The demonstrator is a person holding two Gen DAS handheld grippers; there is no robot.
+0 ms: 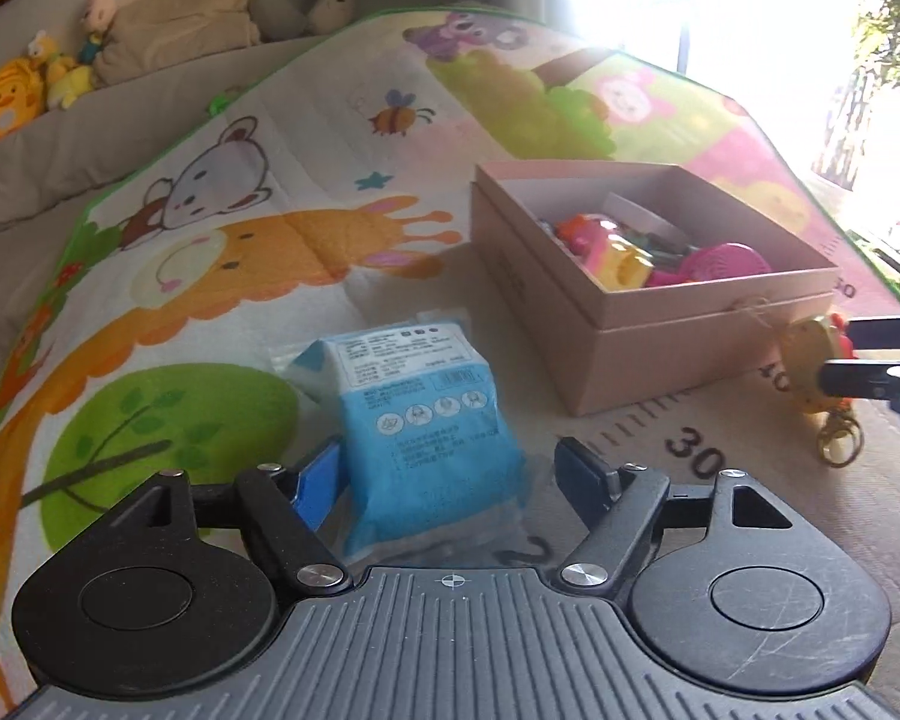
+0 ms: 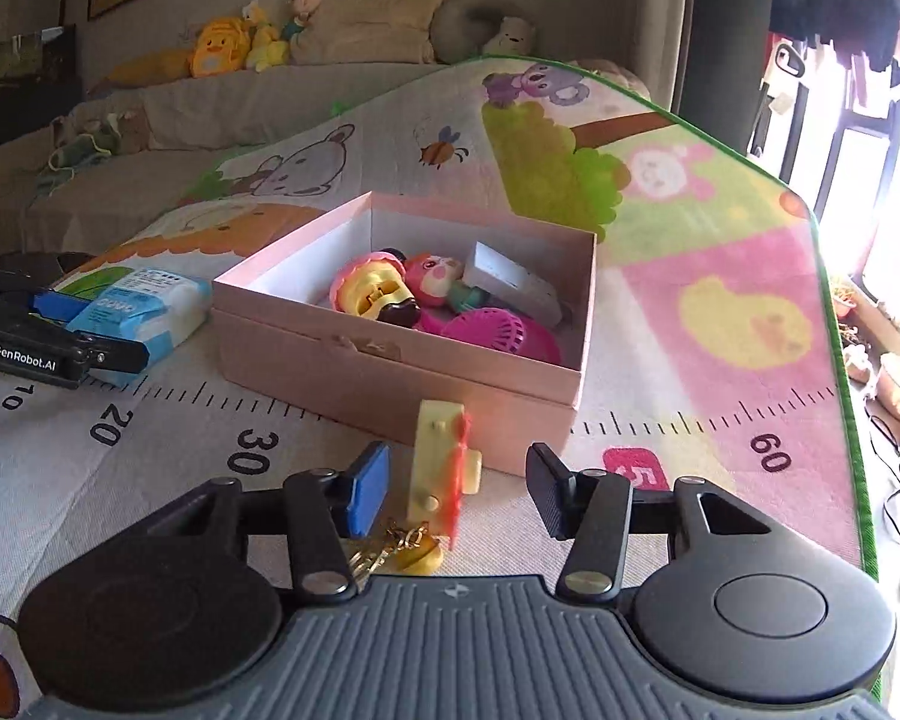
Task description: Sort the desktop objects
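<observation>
**Two grippers, two items, one pink box on the play mat**

The blue packet (image 1: 426,420), a soft plastic-wrapped pack with printed text and icons, lies flat on the cartoon play mat (image 1: 222,276), just left of the pink box (image 1: 648,300). In the left wrist view its long axis runs away from the gripper, the far end angled a little to the left. The left gripper (image 1: 450,474) straddles its near end: the blue-padded finger (image 1: 318,480) sits right against the packet's left edge, while the other finger stands slightly clear of the right edge, so the jaws are spread around it and not yet pinching.

The yellow keychain toy (image 2: 435,462), a flat cream-yellow piece with an orange-red edge, stands upright on its edge between the fingers of the right gripper (image 2: 456,480), close in front of the box wall. Its long axis is near vertical, and its gold clasp and chain (image 2: 390,546) trail down toward the gripper body. There is a gap on both sides of it; the jaws are parted, nothing clamped.

The open box holds a jumble of toys: a yellow and pink piece (image 2: 369,291), a pink bear figure (image 2: 435,276), a magenta round mesh item (image 2: 498,330) and a small grey carton (image 2: 513,279). Ruler markings run along the mat's front edge. Behind, plush toys (image 2: 234,48) sit on a beige sofa (image 2: 222,114).
</observation>
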